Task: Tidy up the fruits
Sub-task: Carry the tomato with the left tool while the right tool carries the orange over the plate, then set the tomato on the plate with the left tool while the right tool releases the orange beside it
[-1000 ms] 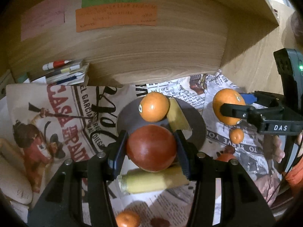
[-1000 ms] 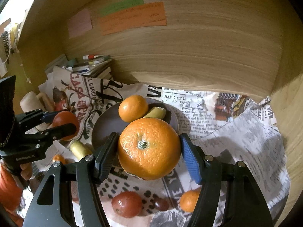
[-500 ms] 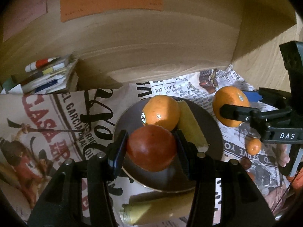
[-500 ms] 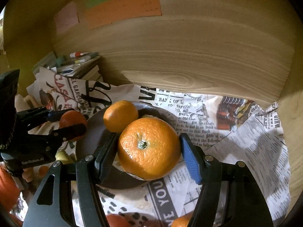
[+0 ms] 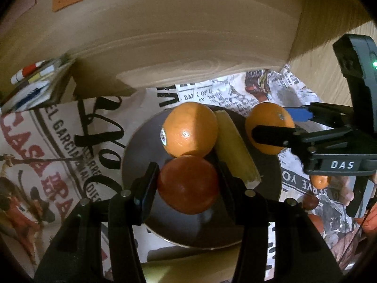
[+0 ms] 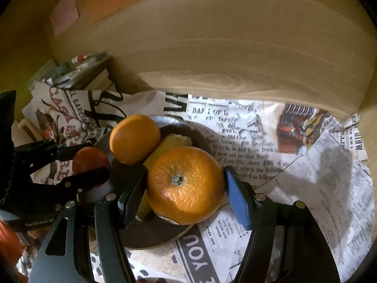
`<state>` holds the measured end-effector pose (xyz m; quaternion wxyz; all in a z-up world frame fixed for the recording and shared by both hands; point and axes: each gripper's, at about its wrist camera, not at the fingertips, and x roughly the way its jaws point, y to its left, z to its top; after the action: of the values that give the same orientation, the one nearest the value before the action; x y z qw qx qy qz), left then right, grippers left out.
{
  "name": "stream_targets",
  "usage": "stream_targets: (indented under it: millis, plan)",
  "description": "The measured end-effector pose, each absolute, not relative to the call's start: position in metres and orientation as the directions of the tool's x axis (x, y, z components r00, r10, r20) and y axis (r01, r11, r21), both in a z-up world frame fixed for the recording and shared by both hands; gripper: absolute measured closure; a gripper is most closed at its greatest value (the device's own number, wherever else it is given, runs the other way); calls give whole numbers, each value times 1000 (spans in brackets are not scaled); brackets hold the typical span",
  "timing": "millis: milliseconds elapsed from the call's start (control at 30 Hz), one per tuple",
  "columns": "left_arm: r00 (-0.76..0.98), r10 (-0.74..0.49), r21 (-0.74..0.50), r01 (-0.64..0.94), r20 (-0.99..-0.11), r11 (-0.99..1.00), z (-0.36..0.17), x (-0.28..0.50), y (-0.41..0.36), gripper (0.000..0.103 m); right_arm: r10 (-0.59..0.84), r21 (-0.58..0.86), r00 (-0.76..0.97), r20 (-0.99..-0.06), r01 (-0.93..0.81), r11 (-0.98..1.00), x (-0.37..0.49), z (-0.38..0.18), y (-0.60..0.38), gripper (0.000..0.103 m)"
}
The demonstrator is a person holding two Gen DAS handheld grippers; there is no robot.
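Note:
A dark round plate (image 5: 179,233) (image 6: 150,238) lies on newspaper and holds an orange with a sticker (image 5: 190,128) (image 6: 134,138) and a yellow corn piece (image 5: 235,146) (image 6: 172,142). My left gripper (image 5: 187,185) (image 6: 88,162) is shut on a red tomato (image 5: 188,185) (image 6: 90,159) and holds it over the plate's near half. My right gripper (image 6: 185,186) (image 5: 271,127) is shut on a large orange (image 6: 185,185) (image 5: 268,127) at the plate's right edge, beside the corn.
A wooden wall (image 5: 188,47) rises just behind the plate. A stack of books with markers (image 5: 35,82) (image 6: 82,70) sits at the far left. A small orange (image 5: 319,181) and a dark red fruit (image 5: 310,202) lie on the newspaper to the right.
Both grippers have moved forward and closer together. The tomato has gone from short of the plate to over it. The large orange has moved left to the plate's right edge.

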<state>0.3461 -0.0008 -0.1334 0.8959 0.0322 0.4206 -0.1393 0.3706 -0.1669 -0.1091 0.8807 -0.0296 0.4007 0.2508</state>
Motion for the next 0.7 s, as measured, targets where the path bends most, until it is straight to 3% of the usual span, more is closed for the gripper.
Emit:
stream_targets:
  millis: [367,400,467,500,700]
  plan:
    - [563,-212,-51,288,-799,956,-140,352,-8,52,419,167,519,-745,-463,870,376,-117,-166,40]
    - [578,-205,-40,284,-790,958,-138,350,-8,50,416,163,519,-747,-463,871,377,-117,-165,39]
    - [615,-193,-22,275,-764,961,-129,347,-7,35,422,169,519,-743,-466,869,375,-116,-165,37]
    - [628,-196,-21,274,-753,961,-126,345,-7,32,434,179,520,-736,-468,865,374,-113,-166,34]
    - [662,-206,-33,265,-721,964,-109,335,2,30,442,156,580,-685,-475,866,360,-91,-171,28]
